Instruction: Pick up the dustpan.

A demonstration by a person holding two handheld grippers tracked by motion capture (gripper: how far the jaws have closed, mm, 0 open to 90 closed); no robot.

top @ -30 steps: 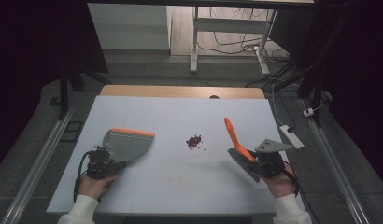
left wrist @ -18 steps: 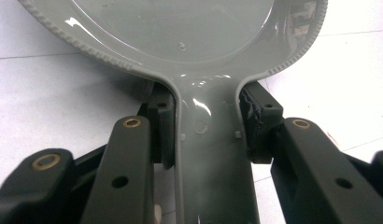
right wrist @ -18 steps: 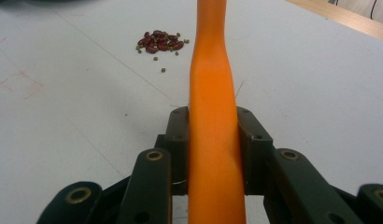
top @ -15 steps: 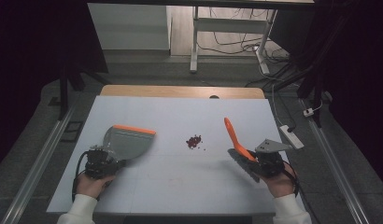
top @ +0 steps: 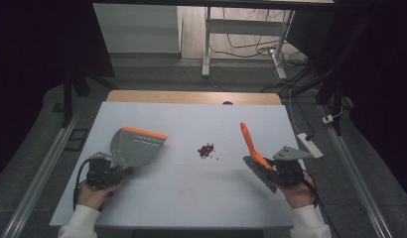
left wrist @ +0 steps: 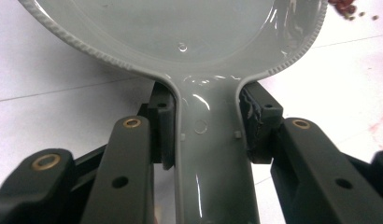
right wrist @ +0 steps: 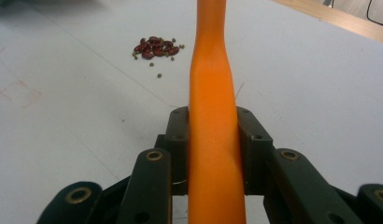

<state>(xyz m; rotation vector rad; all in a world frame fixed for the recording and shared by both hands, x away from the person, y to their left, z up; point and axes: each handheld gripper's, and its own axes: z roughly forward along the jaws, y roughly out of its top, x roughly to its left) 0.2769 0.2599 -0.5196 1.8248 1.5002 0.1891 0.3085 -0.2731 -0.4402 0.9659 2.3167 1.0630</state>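
**White cuffs, black tongs with brass pins**

The person is wearing white long sleeves, the cuffs showing at both wrists in the high view. The left tongs (left wrist: 206, 135) are showing black, blocky jaw pads on flat matte-black link arms, each link carrying a brass-coloured pivot pin and small round holes. The right tongs (right wrist: 213, 140) are showing the same black links, brass pins and square pads with small screw holes. A black cable is looping from each body, and a grey three-cornered plate is sitting on the right one.
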